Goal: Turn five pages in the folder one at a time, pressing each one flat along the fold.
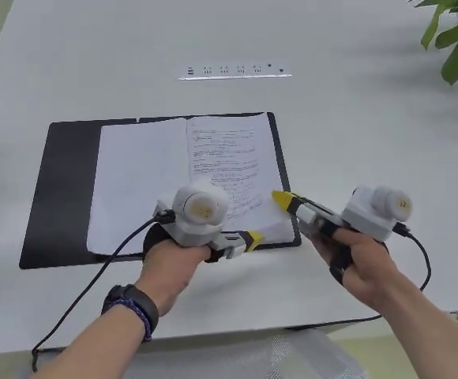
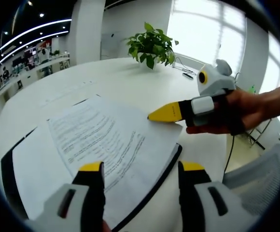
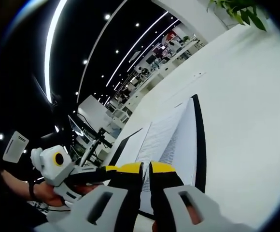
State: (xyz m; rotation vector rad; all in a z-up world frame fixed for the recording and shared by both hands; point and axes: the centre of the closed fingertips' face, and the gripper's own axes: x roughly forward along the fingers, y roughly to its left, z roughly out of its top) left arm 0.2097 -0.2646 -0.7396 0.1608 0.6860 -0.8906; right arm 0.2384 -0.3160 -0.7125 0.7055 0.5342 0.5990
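At near edge of folder (image 1: 63,197), left gripper (image 1: 249,239) jaws wide, right gripper (image 1: 283,199) jaws near-closed at page (image 1: 229,170) corner, maybe pinching, table (image 1: 371,118) open rightward.

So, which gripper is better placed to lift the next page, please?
Probably right. The right gripper has its closed tips at the free outer edge of the printed page; the left gripper hovers open over the bottom edge of the folder.
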